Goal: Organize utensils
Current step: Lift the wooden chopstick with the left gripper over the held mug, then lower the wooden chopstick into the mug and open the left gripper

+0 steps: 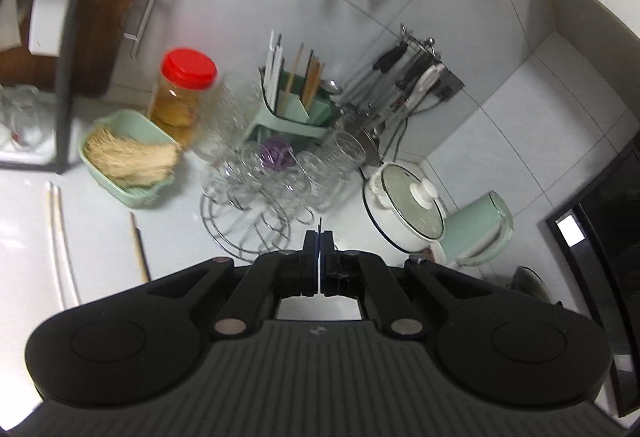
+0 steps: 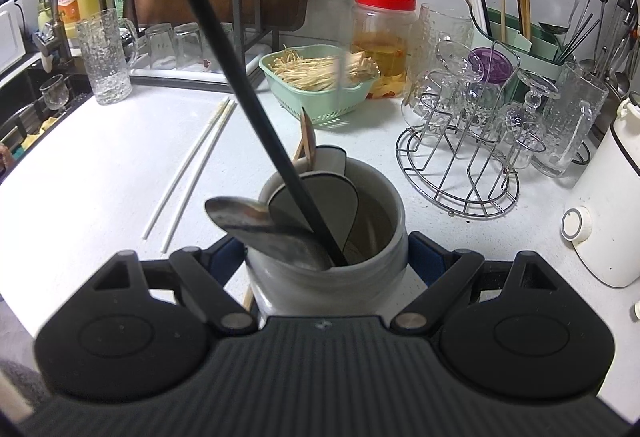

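Observation:
My right gripper [image 2: 326,257] is shut on a grey ceramic utensil pot [image 2: 372,277], one blue pad on each side. The pot holds a metal spoon [image 2: 240,217], a black ladle with a long handle [image 2: 224,49] and brown chopsticks [image 2: 306,137]. My left gripper [image 1: 319,237] is shut, with a thin stick [image 1: 320,225], seemingly a chopstick seen end-on, pinched between its pads above the counter. Two white chopsticks [image 2: 188,173] [image 1: 60,237] and a brown one [image 1: 140,249] lie on the white counter. A green utensil caddy [image 1: 296,109] [image 2: 520,37] with upright chopsticks stands at the wall.
A wire rack of glasses [image 2: 472,141] [image 1: 260,197] stands right of the pot. Behind are a green basket of enoki mushrooms [image 2: 320,77], a red-lidded jar [image 2: 384,37] and hanging ladles [image 1: 400,77]. A white lidded pot [image 1: 408,205] and a mint kettle [image 1: 480,229] sit right; the sink [image 2: 36,109] lies left.

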`<move>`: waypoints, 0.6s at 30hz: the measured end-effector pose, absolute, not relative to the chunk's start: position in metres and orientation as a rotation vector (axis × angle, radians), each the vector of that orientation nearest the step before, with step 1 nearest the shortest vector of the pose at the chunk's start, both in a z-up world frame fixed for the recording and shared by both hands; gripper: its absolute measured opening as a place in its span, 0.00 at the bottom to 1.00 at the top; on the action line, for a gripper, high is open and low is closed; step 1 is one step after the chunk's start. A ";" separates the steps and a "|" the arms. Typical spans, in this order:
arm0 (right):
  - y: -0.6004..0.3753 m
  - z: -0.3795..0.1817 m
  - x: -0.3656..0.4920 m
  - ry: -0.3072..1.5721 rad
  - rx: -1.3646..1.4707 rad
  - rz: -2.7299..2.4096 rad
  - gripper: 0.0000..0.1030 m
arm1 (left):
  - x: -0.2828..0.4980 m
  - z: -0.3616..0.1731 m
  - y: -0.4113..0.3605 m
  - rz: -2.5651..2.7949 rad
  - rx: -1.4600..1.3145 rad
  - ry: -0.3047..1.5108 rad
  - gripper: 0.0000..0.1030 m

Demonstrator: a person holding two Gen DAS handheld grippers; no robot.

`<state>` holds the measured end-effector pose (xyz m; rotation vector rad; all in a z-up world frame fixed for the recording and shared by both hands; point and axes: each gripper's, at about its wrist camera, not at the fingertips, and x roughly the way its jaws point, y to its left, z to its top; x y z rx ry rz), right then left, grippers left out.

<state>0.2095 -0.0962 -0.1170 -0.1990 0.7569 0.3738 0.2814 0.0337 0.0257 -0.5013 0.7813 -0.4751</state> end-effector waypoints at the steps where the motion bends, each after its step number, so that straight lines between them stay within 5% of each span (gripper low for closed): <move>1: -0.096 -0.117 0.211 0.759 -0.200 0.373 0.87 | 0.283 0.023 0.031 -0.478 -0.496 0.788 0.00; 18: -0.096 -0.118 0.208 0.750 -0.192 0.366 0.87 | 0.316 -0.044 0.006 -0.574 -0.362 1.022 0.00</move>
